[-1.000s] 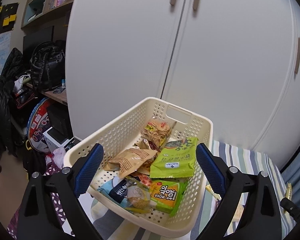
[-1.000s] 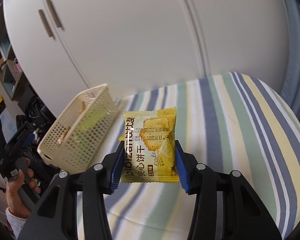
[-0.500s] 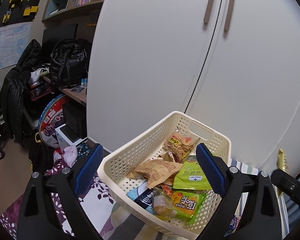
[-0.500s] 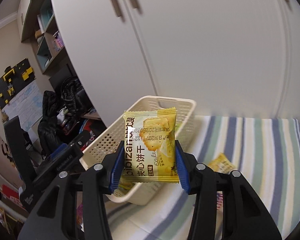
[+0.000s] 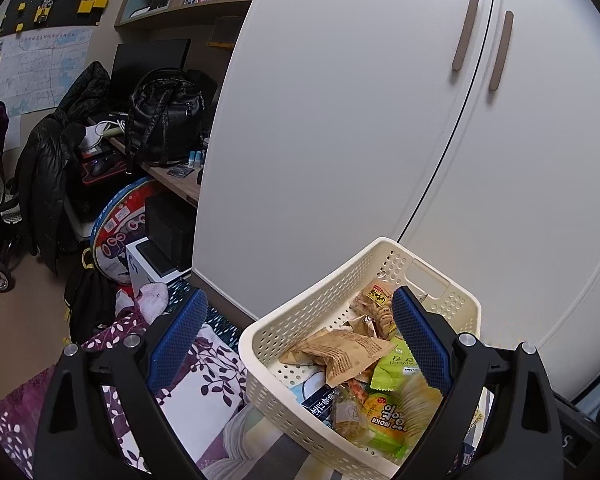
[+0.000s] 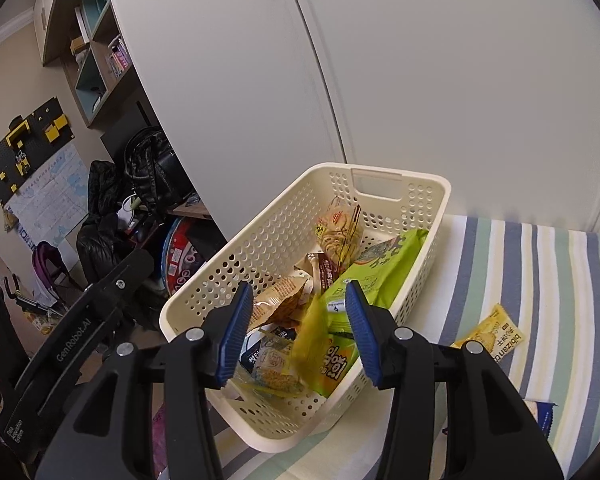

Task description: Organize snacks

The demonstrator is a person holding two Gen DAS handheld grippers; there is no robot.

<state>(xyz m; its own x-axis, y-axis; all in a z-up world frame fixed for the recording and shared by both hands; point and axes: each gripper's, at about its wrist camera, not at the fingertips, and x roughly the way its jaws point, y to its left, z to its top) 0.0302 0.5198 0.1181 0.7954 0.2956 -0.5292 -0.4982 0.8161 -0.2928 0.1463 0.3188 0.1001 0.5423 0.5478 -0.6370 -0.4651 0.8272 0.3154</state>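
Right wrist view: right tool (image 6: 300, 330) spread wide over the cream basket (image 6: 380, 172), a blurred yellow packet (image 6: 312, 340) dropping between its pads; left tool (image 5: 296, 344) wide, empty. Best released low, centred over the basket.

Soft, even indoor light, no glare, shadows faint. Both views show heavy fisheye bending: cupboard (image 5: 380, 120) edges curve, corners vignette to black. Left side of both frames dimmer. Mostly sharp; one yellow packet (image 6: 312, 336) at lower centre of right view is motion-smeared, also a blur at lower right of left view.
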